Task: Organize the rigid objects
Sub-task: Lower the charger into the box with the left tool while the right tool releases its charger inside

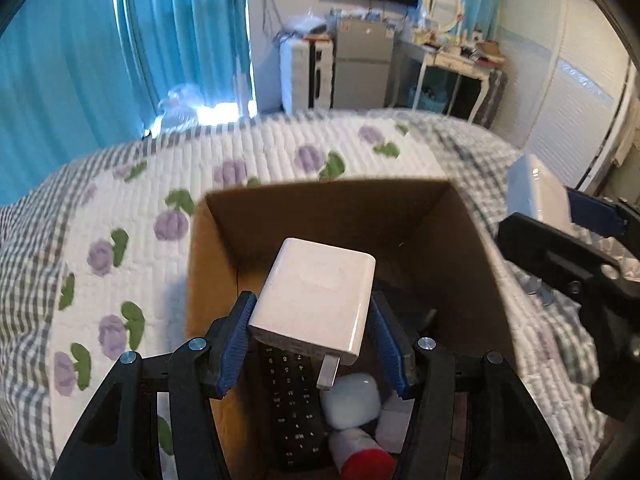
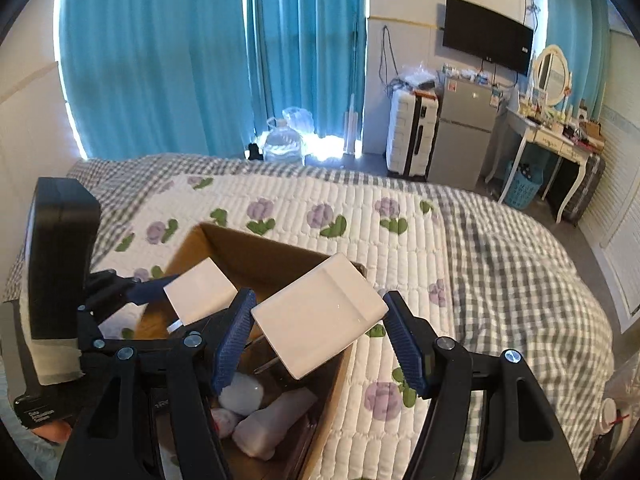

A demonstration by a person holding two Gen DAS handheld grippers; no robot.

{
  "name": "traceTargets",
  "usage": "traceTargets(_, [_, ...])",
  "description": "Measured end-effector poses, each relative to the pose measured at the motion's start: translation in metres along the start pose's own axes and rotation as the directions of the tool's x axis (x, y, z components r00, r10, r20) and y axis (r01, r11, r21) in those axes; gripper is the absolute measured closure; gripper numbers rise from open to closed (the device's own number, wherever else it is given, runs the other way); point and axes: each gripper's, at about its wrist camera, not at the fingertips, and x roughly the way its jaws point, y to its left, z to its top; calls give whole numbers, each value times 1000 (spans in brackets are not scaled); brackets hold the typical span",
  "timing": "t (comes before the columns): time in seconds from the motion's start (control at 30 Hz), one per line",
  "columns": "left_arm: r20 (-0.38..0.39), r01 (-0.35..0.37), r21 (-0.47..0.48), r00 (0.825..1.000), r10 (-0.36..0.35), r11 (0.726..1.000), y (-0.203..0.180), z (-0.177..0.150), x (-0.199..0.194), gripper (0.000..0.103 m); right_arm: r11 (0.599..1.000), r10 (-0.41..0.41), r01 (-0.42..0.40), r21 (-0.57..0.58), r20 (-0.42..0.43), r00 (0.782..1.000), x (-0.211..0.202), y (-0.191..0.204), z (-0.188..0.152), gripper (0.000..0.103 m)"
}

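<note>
An open cardboard box (image 1: 476, 240) sits on the bed; it also shows in the right wrist view (image 2: 280, 256). My left gripper (image 1: 314, 320) is shut on a white charger (image 1: 316, 300) with metal prongs, held over the box. My right gripper (image 2: 320, 324) is shut on a white power adapter (image 2: 320, 316), above the box's right edge. The right gripper also shows in the left wrist view (image 1: 560, 208), and the left gripper in the right wrist view (image 2: 160, 284). Inside the box lie a black remote (image 1: 292, 404), a white earbud case (image 1: 352, 404) and a red-capped tube (image 1: 364, 456).
The bed has a quilted floral cover (image 2: 360, 216) with a grey check border (image 2: 520, 264). Beyond it stand blue curtains (image 2: 200, 60), a water jug (image 2: 282, 144), a white suitcase (image 2: 408, 136), a small fridge (image 2: 464, 132) and a dressing table (image 2: 552, 136).
</note>
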Motion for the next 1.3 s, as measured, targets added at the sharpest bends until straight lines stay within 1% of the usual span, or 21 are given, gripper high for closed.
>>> traceTargets(0.03, [-4,-12,1,1000,12,1000,-1,-1,6,47,1000,1,-1,1,-7,1000,6,-3,-1,38])
traceTargets(0.1, [-13,-8,8,1000,8,1000,-4,-4,11,50,1000,5,-5,1,-17,1000,15,-7,-6,38])
traceTargets(0.13, [-21,4,12,1000,-4,1000,-5,-6,14,50,1000,10,-10,4,-21,1000,19,-9,-8,38])
traceTargets(0.2, [-4,27,18,1000,-27,999,-6,-7,11,46,1000,17,-17,8,-26,1000,24,-11,-11,38])
traceTargets(0.3, [21,-12,39,1000,11,999,-10,-8,6,47,1000,19,-18,14,-28,999,26,-13,-14,38])
traceTargets(0.37, [25,-11,44,1000,10,999,-8,-8,-2,47,1000,20,-20,14,-30,999,24,-13,-15,38])
traceTargets(0.43, [47,-7,37,999,5,999,-2,-8,-16,47,1000,21,-21,16,-25,999,19,-12,-15,38])
traceTargets(0.57, [93,-33,18,995,32,999,14,-4,-42,47,1000,25,-25,15,-17,1000,10,-7,-12,38])
traceTargets(0.67, [119,-59,-1,991,58,998,33,-3,-58,47,999,37,-37,-5,-19,999,10,6,-9,38])
traceTargets(0.73, [133,-92,-15,987,93,996,47,-3,-64,47,998,59,-59,-18,-31,998,18,18,-7,38])
traceTargets(0.8, [139,-106,-34,984,109,994,59,-4,-67,47,996,81,-82,-21,-59,995,31,29,-7,38])
traceTargets(0.9, [139,-115,-58,983,122,992,76,-6,-67,47,997,60,-65,-34,-138,989,66,50,-9,38])
traceTargets(1.03, [141,-149,-60,978,156,987,92,-9,-61,47,997,62,-71,-38,-199,978,99,67,-11,38])
traceTargets(1.17, [126,-163,-53,978,169,985,98,-14,-49,47,998,59,-63,-12,-210,976,115,70,-10,38])
traceTargets(1.23, [118,-166,-48,978,170,985,98,-17,-45,47,997,70,-74,-10,-210,975,117,70,-11,34])
traceTargets(1.3, [115,-169,-44,978,173,985,96,-21,-46,47,998,54,-56,-9,-188,981,111,70,-12,29])
